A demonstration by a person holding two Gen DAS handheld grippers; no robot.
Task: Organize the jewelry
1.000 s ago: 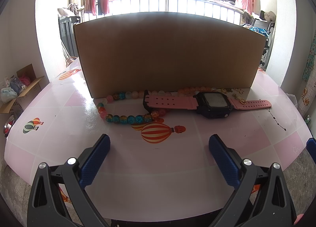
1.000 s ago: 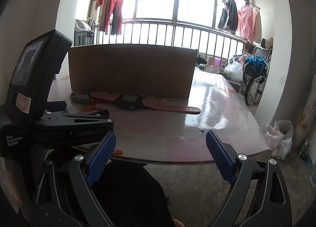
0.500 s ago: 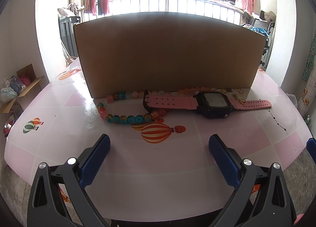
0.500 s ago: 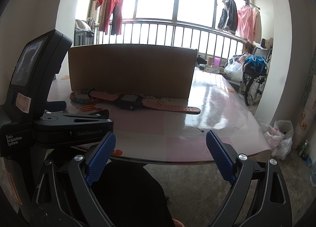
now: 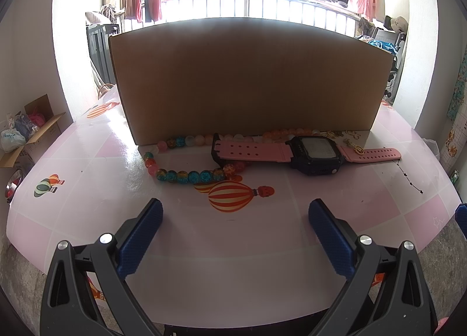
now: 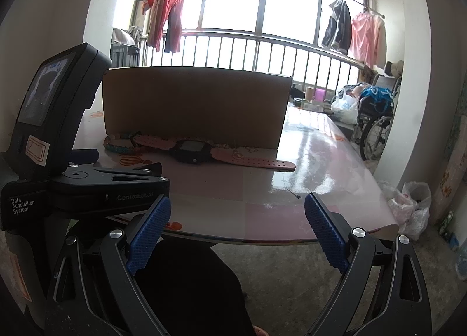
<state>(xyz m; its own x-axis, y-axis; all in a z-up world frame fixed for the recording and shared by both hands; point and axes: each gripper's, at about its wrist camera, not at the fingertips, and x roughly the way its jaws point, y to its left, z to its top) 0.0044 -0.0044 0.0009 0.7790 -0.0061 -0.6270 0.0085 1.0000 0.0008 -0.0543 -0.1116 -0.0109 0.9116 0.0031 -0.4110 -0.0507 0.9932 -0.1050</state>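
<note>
The watch (image 5: 312,153) lies on the table (image 5: 87,219) before the cardboard box (image 5: 248,79) — bead necklace (image 5: 186,173) at its nine o'clock, partly under the strap.

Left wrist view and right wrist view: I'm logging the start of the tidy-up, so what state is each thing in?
Left gripper: open, empty, above the table.
Right gripper: open, empty, off the table's near edge.
Pink watch: unbuckled, straps laid out flat, face up.
Bead necklace: loose on the table, partly under the watch strap.
Gold trinkets: loose by the box, one on the strap.
Cardboard box: upright; inside hidden.
</note>
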